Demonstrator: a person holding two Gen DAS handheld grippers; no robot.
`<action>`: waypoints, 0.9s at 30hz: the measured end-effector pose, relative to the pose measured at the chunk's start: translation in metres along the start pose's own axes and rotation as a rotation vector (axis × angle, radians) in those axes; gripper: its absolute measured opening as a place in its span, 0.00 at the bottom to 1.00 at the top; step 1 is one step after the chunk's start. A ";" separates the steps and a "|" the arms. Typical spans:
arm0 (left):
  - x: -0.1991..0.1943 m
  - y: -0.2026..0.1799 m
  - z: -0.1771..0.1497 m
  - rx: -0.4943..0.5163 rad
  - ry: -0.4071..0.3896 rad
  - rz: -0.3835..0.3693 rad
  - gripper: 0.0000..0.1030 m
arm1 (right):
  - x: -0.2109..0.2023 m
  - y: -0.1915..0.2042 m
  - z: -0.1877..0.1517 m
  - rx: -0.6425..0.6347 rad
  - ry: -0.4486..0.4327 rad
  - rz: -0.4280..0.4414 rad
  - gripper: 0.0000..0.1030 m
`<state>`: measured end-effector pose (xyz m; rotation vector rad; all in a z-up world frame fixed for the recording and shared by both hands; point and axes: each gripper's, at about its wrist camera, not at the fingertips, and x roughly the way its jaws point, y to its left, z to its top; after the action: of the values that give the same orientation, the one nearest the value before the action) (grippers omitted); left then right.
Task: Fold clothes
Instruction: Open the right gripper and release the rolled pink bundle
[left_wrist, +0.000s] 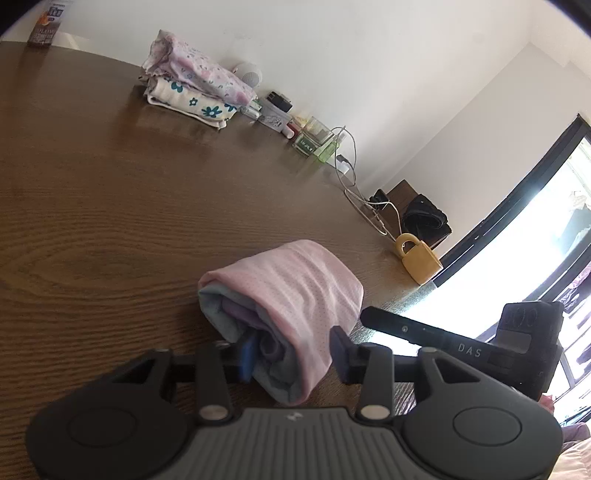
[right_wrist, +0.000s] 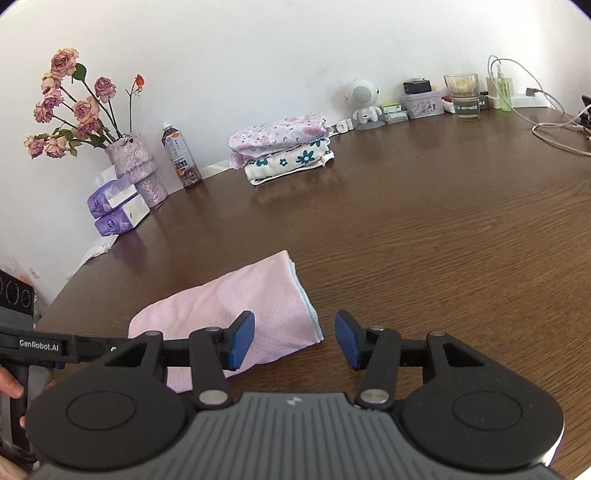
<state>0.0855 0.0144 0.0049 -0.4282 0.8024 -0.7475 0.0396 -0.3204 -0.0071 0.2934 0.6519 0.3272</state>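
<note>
A folded pink garment (left_wrist: 295, 288) with grey-blue inner layers lies on the brown wooden table (left_wrist: 110, 203). My left gripper (left_wrist: 292, 352) stands open around its near end, one blue pad (left_wrist: 246, 355) against the inner folds and the other at the pink outer edge. In the right wrist view the same garment (right_wrist: 236, 306) lies flat, and my right gripper (right_wrist: 295, 341) is open at its right corner, the left pad (right_wrist: 242, 339) over the cloth, nothing held. The left gripper's body (right_wrist: 37, 347) shows at the left edge, held by a hand.
A stack of folded floral clothes (right_wrist: 284, 147) sits by the back wall. A vase of roses (right_wrist: 136, 170), a bottle (right_wrist: 181, 155) and tissue packs (right_wrist: 114, 206) stand at the left. A glass (right_wrist: 461, 96), small items and cables (right_wrist: 554, 129) line the back right; a yellow mug (left_wrist: 417, 262) stands near the edge.
</note>
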 end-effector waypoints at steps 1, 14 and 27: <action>-0.006 0.000 0.002 0.010 -0.022 0.018 0.56 | 0.000 0.001 -0.002 0.002 0.007 0.016 0.48; 0.000 -0.007 0.019 0.496 0.045 0.317 0.57 | 0.009 0.010 -0.005 -0.018 0.044 0.040 0.48; 0.021 -0.030 0.002 0.816 0.086 0.237 0.10 | 0.045 -0.009 0.033 -0.041 0.065 0.127 0.48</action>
<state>0.0841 -0.0211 0.0139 0.4270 0.5509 -0.8045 0.0959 -0.3168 -0.0104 0.2864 0.6909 0.4731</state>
